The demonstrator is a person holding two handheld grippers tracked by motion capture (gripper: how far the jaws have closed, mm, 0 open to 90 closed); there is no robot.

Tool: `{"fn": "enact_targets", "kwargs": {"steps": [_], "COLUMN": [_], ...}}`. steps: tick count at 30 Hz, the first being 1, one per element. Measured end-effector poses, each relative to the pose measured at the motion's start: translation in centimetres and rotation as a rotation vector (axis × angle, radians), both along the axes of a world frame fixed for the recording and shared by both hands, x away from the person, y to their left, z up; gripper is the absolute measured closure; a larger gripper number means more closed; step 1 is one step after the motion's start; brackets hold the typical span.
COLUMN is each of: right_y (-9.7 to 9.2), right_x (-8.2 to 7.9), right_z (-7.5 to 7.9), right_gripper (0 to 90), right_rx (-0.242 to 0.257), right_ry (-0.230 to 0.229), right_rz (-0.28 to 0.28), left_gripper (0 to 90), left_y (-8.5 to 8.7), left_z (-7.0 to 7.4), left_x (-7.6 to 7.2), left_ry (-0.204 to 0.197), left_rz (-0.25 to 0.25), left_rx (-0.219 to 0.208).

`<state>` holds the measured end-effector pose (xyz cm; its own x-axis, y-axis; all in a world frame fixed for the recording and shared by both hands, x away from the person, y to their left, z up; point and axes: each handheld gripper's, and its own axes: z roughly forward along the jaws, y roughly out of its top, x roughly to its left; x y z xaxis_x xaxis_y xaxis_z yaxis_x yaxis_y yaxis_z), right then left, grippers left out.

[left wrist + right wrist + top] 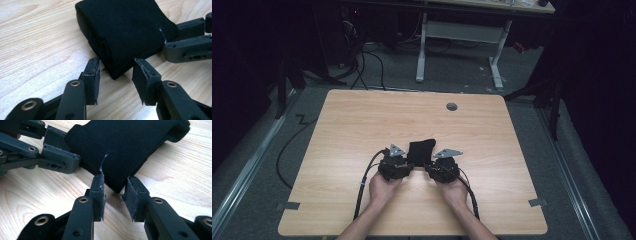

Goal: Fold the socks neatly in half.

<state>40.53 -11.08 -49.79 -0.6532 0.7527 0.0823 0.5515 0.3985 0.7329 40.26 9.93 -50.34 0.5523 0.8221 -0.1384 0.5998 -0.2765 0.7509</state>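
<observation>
Folded black cloth (420, 151) lay on the tabletop (347, 130) between both grippers, long axis pointing away; left hand-held gripper (115, 75) and right hand-held gripper (113, 192) each straddled a near corner, jaws unclenched.

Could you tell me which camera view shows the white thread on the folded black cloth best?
The right gripper view: the white thread lies central on the black cloth. The left gripper view shows it at the cloth's edge; the high view is too distant.

The cloth (125, 32) is plain black with a thin white thread on it. The worktop (362, 125) is pale wood with darker grain streaks. Both grippers (115, 75) (113, 195) are black, topped by grey plates (396, 149).
</observation>
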Motion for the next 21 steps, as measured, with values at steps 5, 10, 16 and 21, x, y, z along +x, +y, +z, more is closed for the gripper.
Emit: {"fn": "enact_targets", "kwargs": {"steps": [5, 10, 16, 21], "right_y": [0.2, -0.1, -0.7, -1.6], "right_x": [0.1, 0.2, -0.1, -0.5], "right_z": [-0.1, 0.1, 0.6, 1.1], "right_gripper": [66.5, 61.9, 58.9, 58.3], "right_rx": [-0.007, -0.003, 0.021, 0.040], "right_ry": [0.001, -0.004, -0.017, -0.032], "right_rz": [0.006, 0.000, -0.006, -0.020], "left_gripper": [57.1, 51.7, 48.6, 48.2], "left_y": [0.3, 0.3, 0.7, 0.8], "left_z": [-0.1, 0.0, 0.3, 0.9], "left_x": [0.2, 0.1, -0.1, -0.5], "left_ry": [-0.005, -0.003, -0.012, -0.037], "left_rz": [0.019, 0.019, 0.025, 0.021], "left_rx": [-0.009, -0.007, -0.001, -0.013]}}
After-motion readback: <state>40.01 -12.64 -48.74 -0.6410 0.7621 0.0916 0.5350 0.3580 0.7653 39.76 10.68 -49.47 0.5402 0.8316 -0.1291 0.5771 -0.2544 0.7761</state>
